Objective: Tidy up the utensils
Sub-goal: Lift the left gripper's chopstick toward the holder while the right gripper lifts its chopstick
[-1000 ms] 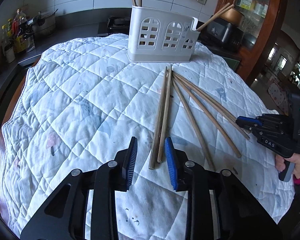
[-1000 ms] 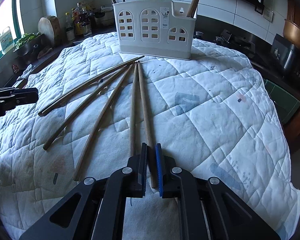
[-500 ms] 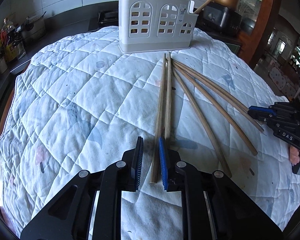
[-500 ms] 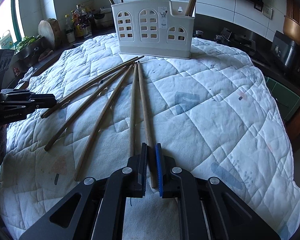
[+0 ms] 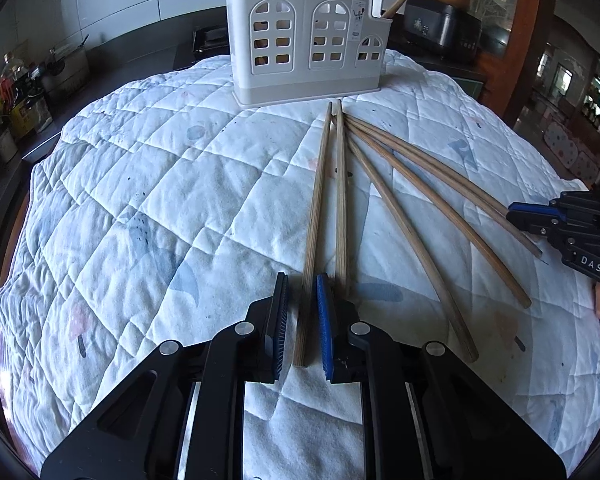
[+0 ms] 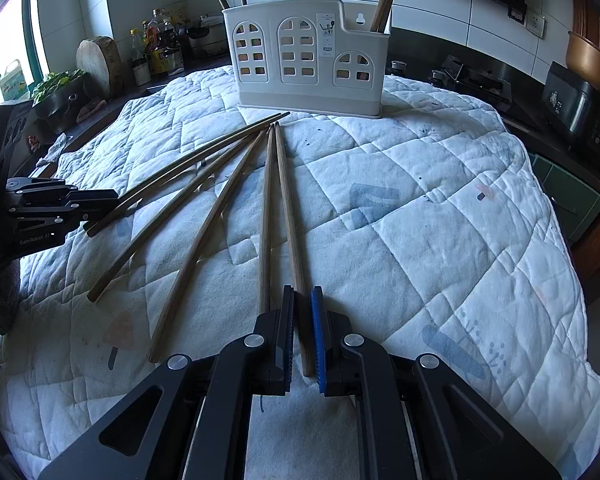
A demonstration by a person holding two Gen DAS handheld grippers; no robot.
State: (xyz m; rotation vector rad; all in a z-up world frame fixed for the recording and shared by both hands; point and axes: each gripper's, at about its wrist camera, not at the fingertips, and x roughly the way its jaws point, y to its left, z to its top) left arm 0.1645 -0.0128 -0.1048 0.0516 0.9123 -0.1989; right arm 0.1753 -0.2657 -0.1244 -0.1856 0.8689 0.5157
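Observation:
Several wooden chopsticks fan out on a white quilted cloth [image 5: 160,200] in front of a white utensil holder [image 5: 308,40] with arched cut-outs; a few more chopsticks stand in it. My left gripper [image 5: 303,278] straddles the near end of the leftmost chopstick [image 5: 320,200]. Its jaws are closing, and a thin gap still shows beside the left pad. My right gripper [image 6: 303,290] is shut on the rightmost chopstick [image 6: 286,200], which lies on the cloth. Each gripper shows at the other view's edge: the right gripper [image 5: 512,210] and the left gripper [image 6: 116,196].
A dark kitchen counter surrounds the cloth. Bottles [image 6: 156,48] and a round wooden block [image 6: 100,60] stand at the back left, a stove [image 6: 472,80] and a black appliance [image 5: 440,28] at the back right. The cloth drops off at its front and side edges.
My left gripper slid forward and lower over the leftmost chopstick while its jaws narrowed around it. The right gripper kept still, shut on its chopstick.

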